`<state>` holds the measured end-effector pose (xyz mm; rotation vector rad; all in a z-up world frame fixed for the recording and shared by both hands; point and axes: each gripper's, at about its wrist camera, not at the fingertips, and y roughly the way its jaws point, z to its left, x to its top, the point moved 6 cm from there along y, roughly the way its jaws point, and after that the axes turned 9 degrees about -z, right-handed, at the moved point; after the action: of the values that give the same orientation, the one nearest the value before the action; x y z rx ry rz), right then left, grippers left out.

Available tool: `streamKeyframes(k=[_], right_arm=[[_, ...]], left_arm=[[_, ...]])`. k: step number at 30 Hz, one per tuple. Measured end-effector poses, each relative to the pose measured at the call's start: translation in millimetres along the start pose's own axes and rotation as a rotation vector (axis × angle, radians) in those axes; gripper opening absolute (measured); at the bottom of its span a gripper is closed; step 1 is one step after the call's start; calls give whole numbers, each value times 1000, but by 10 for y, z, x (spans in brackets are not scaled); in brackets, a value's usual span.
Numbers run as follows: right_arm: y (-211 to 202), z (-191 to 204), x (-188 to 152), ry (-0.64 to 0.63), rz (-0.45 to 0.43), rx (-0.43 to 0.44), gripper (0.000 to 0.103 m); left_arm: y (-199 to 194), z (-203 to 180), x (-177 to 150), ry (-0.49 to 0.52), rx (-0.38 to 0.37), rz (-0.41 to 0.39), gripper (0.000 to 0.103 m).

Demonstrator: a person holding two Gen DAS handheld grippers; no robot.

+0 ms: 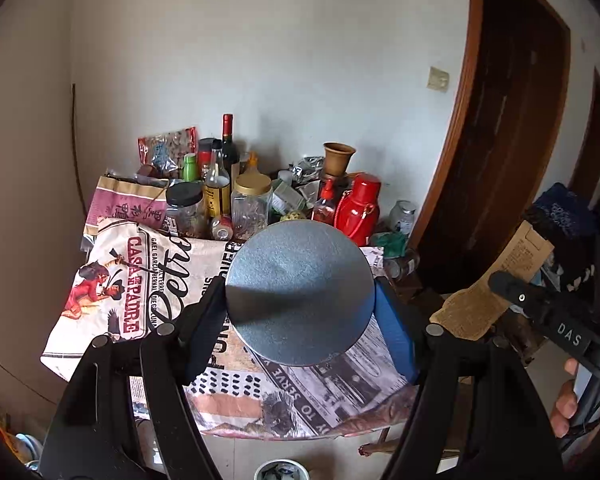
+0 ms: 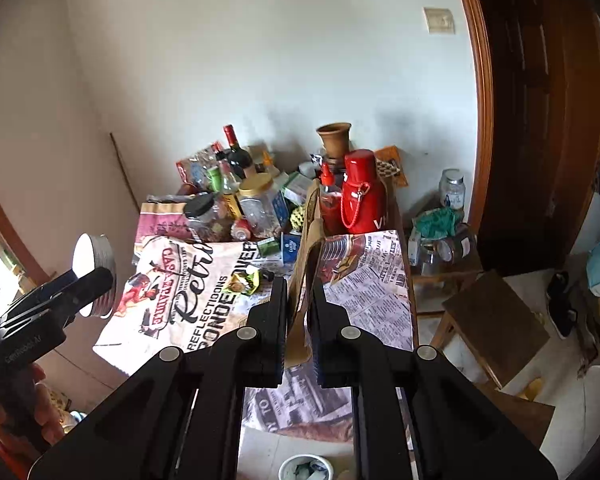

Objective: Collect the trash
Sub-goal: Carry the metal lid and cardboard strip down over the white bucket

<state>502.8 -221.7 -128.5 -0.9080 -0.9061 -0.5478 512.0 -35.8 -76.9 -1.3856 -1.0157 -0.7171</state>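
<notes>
My left gripper [image 1: 300, 300] is shut on a round grey metal lid [image 1: 298, 292], held above the table's front part; the lid also shows in the right wrist view [image 2: 94, 276]. My right gripper [image 2: 299, 300] is shut on a brown paper wrapper [image 2: 306, 240], which also shows in the left wrist view [image 1: 496, 280], held over the table's right side. A small yellow-green wrapper [image 2: 244, 282] lies on the printed tablecloth [image 2: 204, 300]. A white bin [image 2: 306, 467] with scraps inside stands on the floor below the table's front edge.
Bottles, jars, a red thermos [image 2: 362, 196], a clay vase [image 2: 334, 138] and snack bags crowd the table's back by the wall. A wooden stool [image 2: 496, 320] stands at the right, beside a dark door [image 2: 540, 120]. Jars and a green bag sit on a low stand.
</notes>
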Motion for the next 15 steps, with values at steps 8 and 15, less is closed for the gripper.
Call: streamKeyframes(k=[8,15], right_arm=[[-504,331,-424,29,0,-37,10],[-1008,713,-976,64,35,-59,10]], left_arm=[[-575,126,-377,29,-74,22,71],[-1270,319,-834,72,-90,67,71]])
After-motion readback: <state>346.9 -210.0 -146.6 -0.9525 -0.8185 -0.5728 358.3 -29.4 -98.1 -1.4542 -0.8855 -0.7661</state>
